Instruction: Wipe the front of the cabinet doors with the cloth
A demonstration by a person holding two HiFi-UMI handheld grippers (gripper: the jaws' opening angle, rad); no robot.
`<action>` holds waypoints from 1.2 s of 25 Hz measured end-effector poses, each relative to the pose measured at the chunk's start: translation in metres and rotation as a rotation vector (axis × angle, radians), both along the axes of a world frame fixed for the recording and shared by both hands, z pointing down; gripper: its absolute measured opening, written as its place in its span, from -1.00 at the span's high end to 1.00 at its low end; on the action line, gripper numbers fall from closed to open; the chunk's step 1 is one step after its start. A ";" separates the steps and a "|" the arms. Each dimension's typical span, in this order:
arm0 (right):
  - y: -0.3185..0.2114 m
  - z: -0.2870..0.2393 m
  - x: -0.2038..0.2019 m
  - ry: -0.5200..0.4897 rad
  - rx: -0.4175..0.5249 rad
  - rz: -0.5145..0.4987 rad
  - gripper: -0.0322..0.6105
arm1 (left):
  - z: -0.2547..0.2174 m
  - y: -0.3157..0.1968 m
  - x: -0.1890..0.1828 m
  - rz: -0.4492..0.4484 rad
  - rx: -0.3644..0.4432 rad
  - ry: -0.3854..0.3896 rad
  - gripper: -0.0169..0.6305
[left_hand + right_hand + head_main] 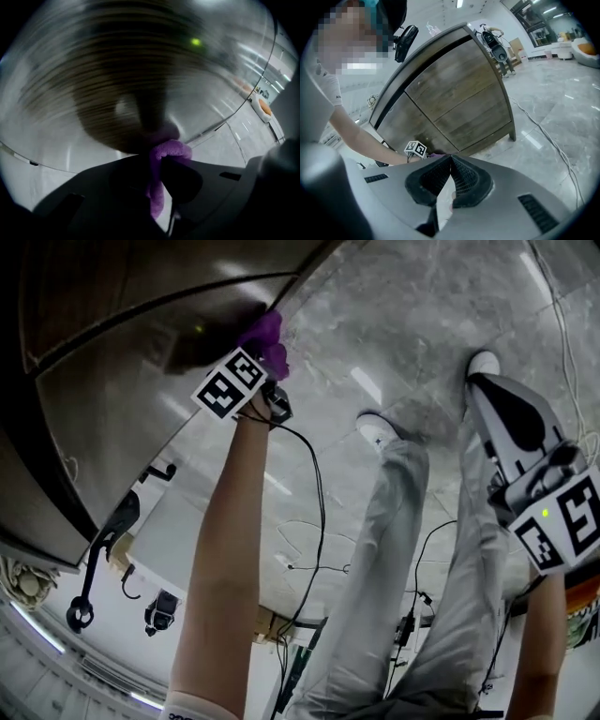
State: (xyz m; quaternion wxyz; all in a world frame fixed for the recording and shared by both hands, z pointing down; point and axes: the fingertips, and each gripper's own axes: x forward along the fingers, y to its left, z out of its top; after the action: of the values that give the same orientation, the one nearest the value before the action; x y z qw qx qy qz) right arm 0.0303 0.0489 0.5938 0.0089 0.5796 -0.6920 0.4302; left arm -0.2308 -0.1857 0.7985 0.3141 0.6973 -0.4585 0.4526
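Note:
A purple cloth is pressed against the lower part of the wooden cabinet door. My left gripper is shut on it, arm stretched out to the cabinet. In the left gripper view the cloth bulges out between the dark jaws, and the door right ahead is motion-blurred. My right gripper hangs at the right, away from the cabinet, over the floor. Its jaws meet at the tips with nothing between them. The right gripper view shows the whole cabinet and the left gripper's marker cube low at its front.
The person's grey-trousered legs and white shoes stand on the marble floor. Black cables trail across it, and another cable runs past the cabinet's corner leg. Camera gear stands behind the cabinet.

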 end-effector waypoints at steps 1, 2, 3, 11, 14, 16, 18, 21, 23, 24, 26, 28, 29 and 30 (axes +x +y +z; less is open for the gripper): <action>-0.004 -0.001 -0.006 0.004 0.004 -0.008 0.82 | -0.001 0.000 -0.014 -0.004 -0.005 -0.005 0.79; -0.009 -0.002 -0.013 0.008 0.007 -0.014 0.82 | -0.002 0.000 -0.028 -0.002 -0.010 -0.007 0.79; -0.013 -0.003 -0.019 0.011 0.010 -0.021 0.82 | -0.003 0.000 -0.040 0.000 -0.014 -0.009 0.79; -0.036 -0.012 -0.068 0.020 0.021 -0.094 0.82 | -0.011 0.001 -0.128 -0.065 -0.027 -0.051 0.79; -0.038 -0.017 -0.081 0.018 0.017 -0.127 0.82 | -0.022 -0.003 -0.159 -0.128 -0.010 -0.089 0.79; -0.035 -0.022 -0.091 0.009 0.005 -0.153 0.82 | -0.037 -0.004 -0.183 -0.182 0.009 -0.107 0.79; -0.030 -0.030 -0.099 -0.001 -0.003 -0.193 0.82 | -0.054 -0.001 -0.207 -0.232 0.028 -0.125 0.79; -0.032 -0.047 -0.103 -0.002 0.016 -0.253 0.82 | -0.087 0.006 -0.236 -0.323 0.076 -0.128 0.79; -0.036 -0.060 -0.098 -0.001 0.035 -0.276 0.82 | -0.112 0.014 -0.243 -0.359 0.119 -0.115 0.79; -0.038 -0.068 -0.094 -0.003 0.045 -0.282 0.82 | -0.126 0.020 -0.241 -0.363 0.139 -0.109 0.79; -0.041 -0.087 -0.084 -0.009 0.064 -0.287 0.82 | -0.155 0.037 -0.230 -0.353 0.173 -0.085 0.79; -0.042 -0.106 -0.068 -0.012 0.080 -0.294 0.82 | -0.185 0.056 -0.204 -0.335 0.214 -0.043 0.79; -0.041 -0.115 -0.058 -0.009 0.087 -0.300 0.82 | -0.198 0.066 -0.186 -0.322 0.236 -0.020 0.79; -0.039 -0.123 -0.047 -0.003 0.091 -0.307 0.82 | -0.210 0.077 -0.167 -0.308 0.255 0.002 0.79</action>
State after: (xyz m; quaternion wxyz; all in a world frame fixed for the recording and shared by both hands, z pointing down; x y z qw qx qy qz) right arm -0.0165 0.0099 0.4710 0.0473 0.4662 -0.7914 0.3926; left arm -0.3974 -0.1092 0.5884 0.2891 0.6537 -0.6130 0.3367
